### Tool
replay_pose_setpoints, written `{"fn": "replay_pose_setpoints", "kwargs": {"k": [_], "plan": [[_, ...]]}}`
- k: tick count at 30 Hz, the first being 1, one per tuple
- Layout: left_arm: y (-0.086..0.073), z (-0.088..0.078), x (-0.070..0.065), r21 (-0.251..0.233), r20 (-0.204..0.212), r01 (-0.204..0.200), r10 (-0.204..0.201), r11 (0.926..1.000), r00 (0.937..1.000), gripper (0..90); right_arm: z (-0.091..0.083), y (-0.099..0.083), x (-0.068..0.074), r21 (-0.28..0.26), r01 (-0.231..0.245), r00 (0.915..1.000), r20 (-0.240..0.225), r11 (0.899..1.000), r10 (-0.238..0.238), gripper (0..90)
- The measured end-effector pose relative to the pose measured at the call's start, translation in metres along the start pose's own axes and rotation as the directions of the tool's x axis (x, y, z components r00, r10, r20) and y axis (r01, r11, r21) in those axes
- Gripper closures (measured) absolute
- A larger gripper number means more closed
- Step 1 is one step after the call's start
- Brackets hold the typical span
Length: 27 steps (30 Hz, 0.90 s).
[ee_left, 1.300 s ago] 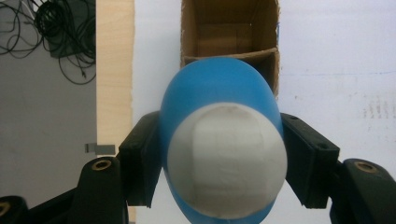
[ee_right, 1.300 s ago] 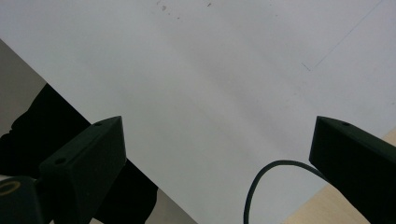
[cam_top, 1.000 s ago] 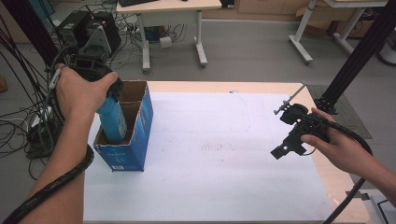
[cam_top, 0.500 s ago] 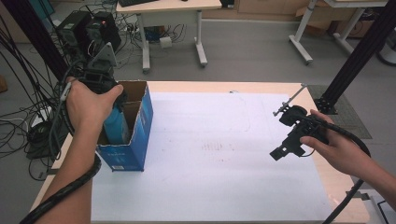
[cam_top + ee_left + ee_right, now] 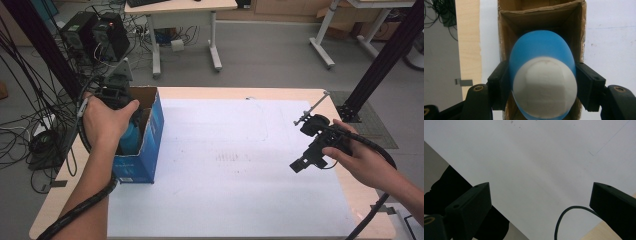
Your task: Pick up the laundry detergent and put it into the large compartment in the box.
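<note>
A blue cylinder with a white end is clamped between the jaws of my left gripper, which is shut on its sides. It hangs inside an open cardboard box. In the high view this box is blue outside and stands at the table's left edge. There the hand covers most of the left gripper, and a strip of the blue cylinder shows below it. My right gripper hovers over the right part of the white sheet. Its jaws stand wide apart with nothing between them.
The white sheet covers most of the wooden table. A black frame post rises at the right rear corner. Computer towers and cables lie on the floor at the left. A cable curls below the right gripper.
My left gripper has sunk lower with the blue cylinder, deeper into the box. The right gripper has stayed nearly still.
</note>
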State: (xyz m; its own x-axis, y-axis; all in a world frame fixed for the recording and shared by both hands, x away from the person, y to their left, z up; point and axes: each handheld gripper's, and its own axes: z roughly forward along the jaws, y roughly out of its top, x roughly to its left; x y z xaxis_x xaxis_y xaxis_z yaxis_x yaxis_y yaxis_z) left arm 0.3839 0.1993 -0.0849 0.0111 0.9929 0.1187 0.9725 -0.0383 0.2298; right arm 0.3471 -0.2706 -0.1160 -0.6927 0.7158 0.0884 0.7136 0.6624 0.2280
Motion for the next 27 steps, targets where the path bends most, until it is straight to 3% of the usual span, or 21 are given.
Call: {"fn": "replay_pose_setpoints", "kwargs": {"k": [27], "plan": [[0.003, 0.037, 0.000, 0.061, 0.003, -0.035, 0.035, 0.9975, 0.9994, 37.2, 0.010, 0.006, -0.003, 0.023, -0.001, 1.0000, -0.001, 1.000, 0.001, 3.9]]}}
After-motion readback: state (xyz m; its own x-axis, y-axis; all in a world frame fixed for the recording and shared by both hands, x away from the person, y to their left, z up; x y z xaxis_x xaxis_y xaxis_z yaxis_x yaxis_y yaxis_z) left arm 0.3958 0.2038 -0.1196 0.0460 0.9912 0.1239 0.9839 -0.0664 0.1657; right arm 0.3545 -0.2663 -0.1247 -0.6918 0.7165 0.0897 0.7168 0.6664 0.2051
